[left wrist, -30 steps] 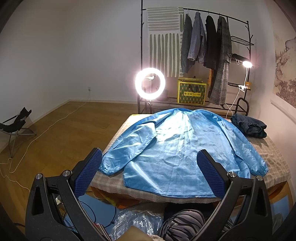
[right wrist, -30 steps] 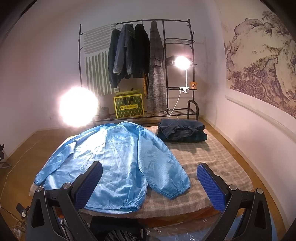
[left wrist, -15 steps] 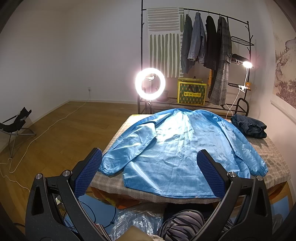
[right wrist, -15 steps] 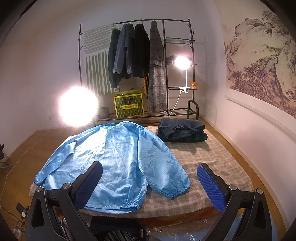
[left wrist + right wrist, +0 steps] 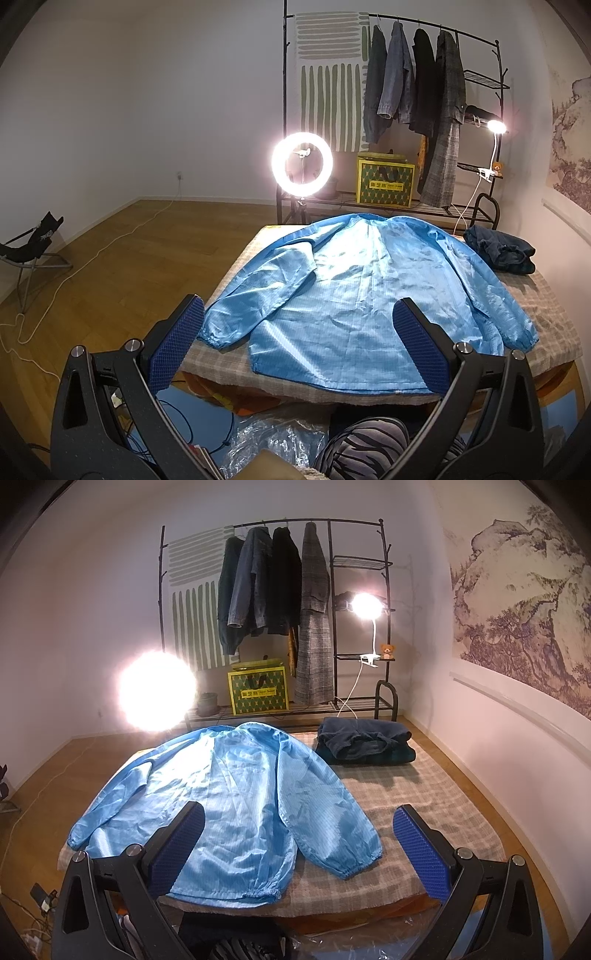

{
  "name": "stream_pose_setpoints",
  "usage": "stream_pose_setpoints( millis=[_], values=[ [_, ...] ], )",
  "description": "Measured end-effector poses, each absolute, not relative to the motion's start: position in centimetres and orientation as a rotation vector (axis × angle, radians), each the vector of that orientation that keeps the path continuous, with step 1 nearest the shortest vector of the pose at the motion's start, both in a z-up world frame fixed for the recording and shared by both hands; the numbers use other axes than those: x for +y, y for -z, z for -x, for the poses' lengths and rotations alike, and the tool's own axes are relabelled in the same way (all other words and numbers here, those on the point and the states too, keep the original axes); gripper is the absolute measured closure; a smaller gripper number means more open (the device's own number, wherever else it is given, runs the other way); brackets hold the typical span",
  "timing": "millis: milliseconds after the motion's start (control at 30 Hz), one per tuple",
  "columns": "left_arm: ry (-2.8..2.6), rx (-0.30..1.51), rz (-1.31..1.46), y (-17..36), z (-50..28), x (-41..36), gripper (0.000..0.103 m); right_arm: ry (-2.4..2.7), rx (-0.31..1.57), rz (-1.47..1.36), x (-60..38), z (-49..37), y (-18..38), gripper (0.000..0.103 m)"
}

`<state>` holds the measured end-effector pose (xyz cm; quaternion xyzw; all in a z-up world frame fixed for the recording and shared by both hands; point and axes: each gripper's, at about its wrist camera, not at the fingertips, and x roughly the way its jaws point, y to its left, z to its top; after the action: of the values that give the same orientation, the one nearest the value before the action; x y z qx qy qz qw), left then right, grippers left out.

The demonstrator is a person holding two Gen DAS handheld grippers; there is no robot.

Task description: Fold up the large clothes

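You hold your left hand-held gripper [image 5: 295,339] and right hand-held gripper [image 5: 295,834] wide apart and empty above the near edge, because the shiny blue jacket [image 5: 365,291] lies flat on the checked table [image 5: 424,794], ready to fold.

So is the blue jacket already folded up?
No, the blue jacket lies spread flat on the checked table cover with both sleeves stretched out, unlike the folded dark clothes behind it.
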<state>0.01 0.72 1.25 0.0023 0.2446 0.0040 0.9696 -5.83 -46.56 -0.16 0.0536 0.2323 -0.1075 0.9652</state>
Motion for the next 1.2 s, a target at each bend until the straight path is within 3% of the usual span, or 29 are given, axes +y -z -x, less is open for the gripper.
stream_pose_setpoints(
  millis=[633,933,1133,1200],
  values=[
    [-0.088,0.526,-0.008,0.9,-2.2,5.0,0.000,0.184,0.488,-0.068,-42.4,2.1,0.1,0.000],
    [-0.184,0.597,0.006,5.1,-6.3,11.3,0.000,0.090,0.525,-0.125,-40.4,-3.4,1.2,0.000],
    [-0.178,0.677,0.039,9.6,-10.6,15.6,0.012,0.024,0.569,-0.147,-39.5,-7.4,2.8,0.001],
    [-0.159,0.723,0.090,11.2,-12.2,17.1,0.016,0.003,0.579,-0.144,-39.1,-8.6,3.4,0.010]
  ],
)
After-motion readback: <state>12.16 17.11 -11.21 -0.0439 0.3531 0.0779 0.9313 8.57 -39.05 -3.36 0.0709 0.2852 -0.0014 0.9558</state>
